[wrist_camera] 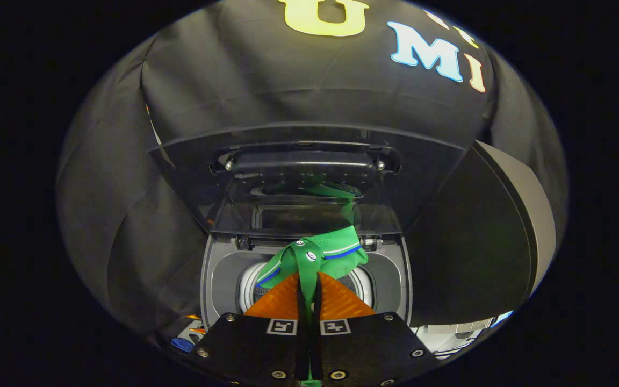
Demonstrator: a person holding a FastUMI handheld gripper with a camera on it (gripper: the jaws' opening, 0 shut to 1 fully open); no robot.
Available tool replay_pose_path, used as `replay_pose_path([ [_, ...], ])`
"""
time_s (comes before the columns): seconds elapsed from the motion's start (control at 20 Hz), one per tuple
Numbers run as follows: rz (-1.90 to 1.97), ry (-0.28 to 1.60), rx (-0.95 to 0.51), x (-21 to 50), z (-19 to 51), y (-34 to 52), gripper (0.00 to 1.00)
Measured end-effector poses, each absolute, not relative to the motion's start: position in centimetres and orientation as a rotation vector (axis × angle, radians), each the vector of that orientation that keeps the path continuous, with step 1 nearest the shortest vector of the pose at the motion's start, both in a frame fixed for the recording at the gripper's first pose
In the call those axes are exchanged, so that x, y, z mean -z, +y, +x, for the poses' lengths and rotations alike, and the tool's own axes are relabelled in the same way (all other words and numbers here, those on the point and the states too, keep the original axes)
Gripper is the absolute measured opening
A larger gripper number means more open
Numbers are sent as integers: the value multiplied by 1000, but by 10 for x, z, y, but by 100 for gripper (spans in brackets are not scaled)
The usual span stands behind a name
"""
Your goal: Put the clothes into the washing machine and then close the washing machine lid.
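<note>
While your gripper (309,287) hangs over the open top of the dark grey top-loading washing machine (218,279), its fingers (282,301) are clenched on the green fabric garment with blue and white trim (325,252), both pressing a fold of it between them. You have the cloth bunched just ahead of the fingertips, directly above the pale round drum opening (247,285), which looks like the right spot so that it drops inside rather than onto the rim. Beyond it the tinted transparent hinged lid (309,183) stands raised, leaning back toward the booth wall; that keeps the mouth free for loading, and you can see the garment mirrored in it. You have not let go yet, so lowering, releasing and closing the lid remain
</note>
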State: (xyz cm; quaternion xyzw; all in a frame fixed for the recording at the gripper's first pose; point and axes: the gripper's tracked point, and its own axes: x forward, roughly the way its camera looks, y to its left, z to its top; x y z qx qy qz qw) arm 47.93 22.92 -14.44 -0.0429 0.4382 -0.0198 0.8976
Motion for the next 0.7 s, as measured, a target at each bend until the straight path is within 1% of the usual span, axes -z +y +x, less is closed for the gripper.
replay_pose_path([
  [0.3,-66,873,11,175,488,234,2],
  [0.7,-90,926,3,222,478,232,2],
])
